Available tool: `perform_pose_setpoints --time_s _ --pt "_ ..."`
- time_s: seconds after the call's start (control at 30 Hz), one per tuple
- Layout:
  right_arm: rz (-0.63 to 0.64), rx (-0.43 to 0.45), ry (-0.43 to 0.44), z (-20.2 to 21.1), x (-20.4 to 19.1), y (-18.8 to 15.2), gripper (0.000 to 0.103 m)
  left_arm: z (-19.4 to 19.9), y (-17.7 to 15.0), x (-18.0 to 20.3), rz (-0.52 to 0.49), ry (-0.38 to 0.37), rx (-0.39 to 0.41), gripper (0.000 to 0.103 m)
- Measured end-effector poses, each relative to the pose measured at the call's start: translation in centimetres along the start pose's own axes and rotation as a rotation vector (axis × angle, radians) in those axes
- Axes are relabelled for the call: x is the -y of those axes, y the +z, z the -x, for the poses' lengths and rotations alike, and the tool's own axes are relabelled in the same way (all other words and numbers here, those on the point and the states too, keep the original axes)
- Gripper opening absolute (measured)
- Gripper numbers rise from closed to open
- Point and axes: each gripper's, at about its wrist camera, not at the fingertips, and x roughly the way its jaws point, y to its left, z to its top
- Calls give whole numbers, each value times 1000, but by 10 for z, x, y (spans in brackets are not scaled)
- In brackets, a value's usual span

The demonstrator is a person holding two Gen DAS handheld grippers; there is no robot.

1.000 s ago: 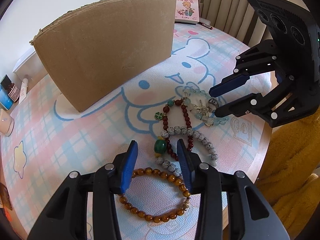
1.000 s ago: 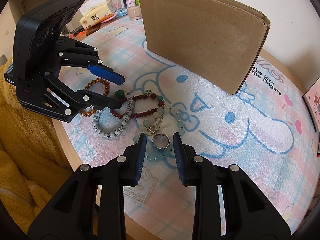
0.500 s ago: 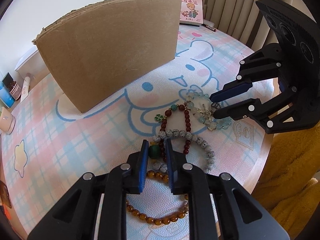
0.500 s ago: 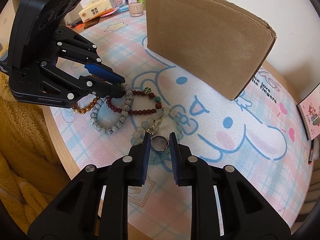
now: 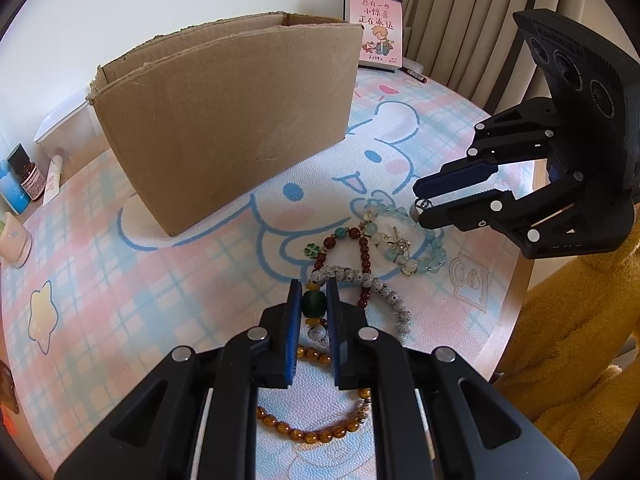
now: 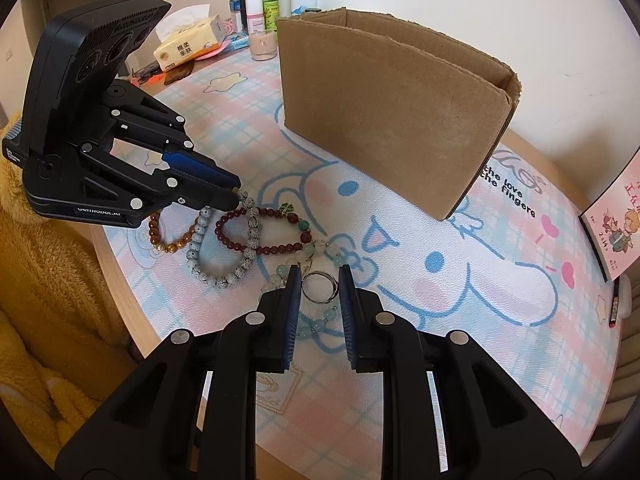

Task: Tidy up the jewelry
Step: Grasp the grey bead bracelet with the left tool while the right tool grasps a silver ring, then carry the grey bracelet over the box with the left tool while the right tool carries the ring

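Left wrist view: my left claw (image 5: 311, 305) is closing on the green bead (image 5: 313, 304) of the speckled bracelet (image 5: 362, 280), pads touching it. Right claw (image 6: 320, 288) clenched on the silver ring (image 6: 319, 287). The cardboard box (image 5: 224, 128) stands beyond both claws across the worktop (image 5: 100, 280), nearer my left.

Box (image 5: 224, 120): raw brown corrugated cardboard, matt, torn fuzzy top edge. Mat (image 5: 120, 280): printed, finely pebbled, low sheen. Ring (image 6: 319, 287): polished silver metal. Amber bracelet (image 5: 316, 436): glossy translucent beads. Speckled bracelet (image 6: 224, 276): matt white beads. Both grippers (image 5: 313, 304) (image 6: 319, 286): matt black plastic, ribbed blue pads (image 6: 292, 312). Sleeve (image 5: 580, 340): yellow fleece.
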Motion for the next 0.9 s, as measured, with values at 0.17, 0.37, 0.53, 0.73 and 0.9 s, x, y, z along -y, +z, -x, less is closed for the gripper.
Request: perform_pose_setpoints --time_s 0.17,0.37,0.53,0.73,0.9 --pt "-19 16 -6 5 0 4 18 7 3 11 -29 7 13 12" --pt "-39 49 -13 16 3 8 18 17 9 19 -34 -13 44 12" --pt "-72 96 -38 28 9 16 18 32 16 24 -33 -25 94 12" --pt "-111 144 -62 41 12 27 18 46 24 27 -21 -6 149 12" --pt "-120 209 -106 57 9 40 18 60 36 25 8 32 222 12"
